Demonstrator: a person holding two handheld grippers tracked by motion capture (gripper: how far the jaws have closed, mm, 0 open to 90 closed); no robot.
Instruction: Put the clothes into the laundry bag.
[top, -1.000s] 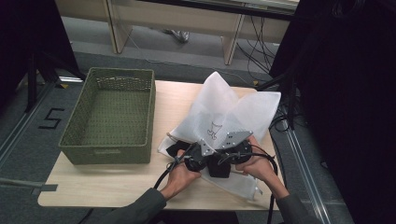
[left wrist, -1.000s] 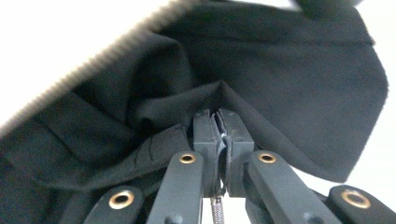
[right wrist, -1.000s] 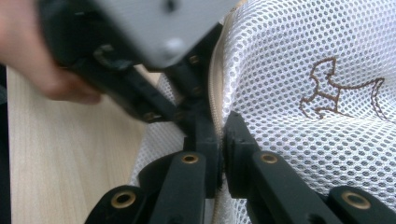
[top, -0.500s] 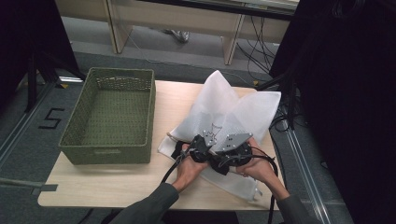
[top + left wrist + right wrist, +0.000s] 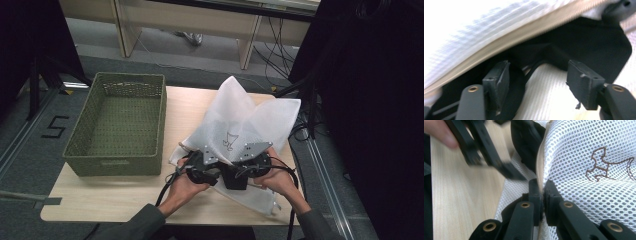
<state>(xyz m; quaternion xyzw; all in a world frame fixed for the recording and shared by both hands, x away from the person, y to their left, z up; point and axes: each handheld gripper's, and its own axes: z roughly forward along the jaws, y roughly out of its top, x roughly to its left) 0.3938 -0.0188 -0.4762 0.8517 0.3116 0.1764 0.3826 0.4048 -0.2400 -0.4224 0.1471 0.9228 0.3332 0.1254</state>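
A: Where is the high view?
B: Up above. It looks forward and down at the table (image 5: 125, 205) and the white mesh bag (image 5: 250, 120) in the middle of the frame.
A: And the two gripper views?
B: Very close to the bag (image 5: 461, 27) (image 5: 586, 150). All three share that bag.

A green woven basket (image 5: 117, 125) is sitting on the wooden table (image 5: 125, 200), well left of the claws; cables (image 5: 272, 55) (possibly power leads) are lying on the floor beyond.
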